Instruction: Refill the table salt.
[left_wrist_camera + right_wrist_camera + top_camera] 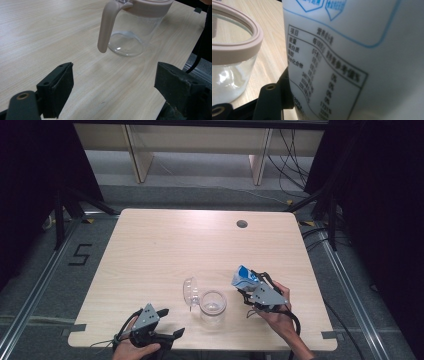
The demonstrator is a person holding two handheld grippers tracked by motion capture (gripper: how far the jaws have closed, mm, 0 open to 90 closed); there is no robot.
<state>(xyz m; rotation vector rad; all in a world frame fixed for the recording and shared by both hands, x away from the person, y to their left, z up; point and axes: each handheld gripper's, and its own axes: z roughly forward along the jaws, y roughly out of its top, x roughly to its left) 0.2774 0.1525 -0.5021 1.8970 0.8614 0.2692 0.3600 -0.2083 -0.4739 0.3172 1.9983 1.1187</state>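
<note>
A clear glass jar (213, 307) with a pale pink rim stands near the table's front edge, and its hinged lid (190, 293) is swung open to the left. My right gripper (248, 289) is just right of the jar, shut on a white packet with blue print (244, 278) that it holds tilted above the table. In the right gripper view the packet (362, 60) is pressed against one black finger (273, 96), with the jar (232, 62) at the left. My left gripper (172, 321) rests open to the left of the jar. The left gripper (113, 82) has nothing between its jaws, and the jar (130, 37) is beyond them.
The light wooden table (165, 245) has a round cable hole (242, 224) at the back right. Its front edge runs just below both hands. Black stands and cables flank the table on the floor.
</note>
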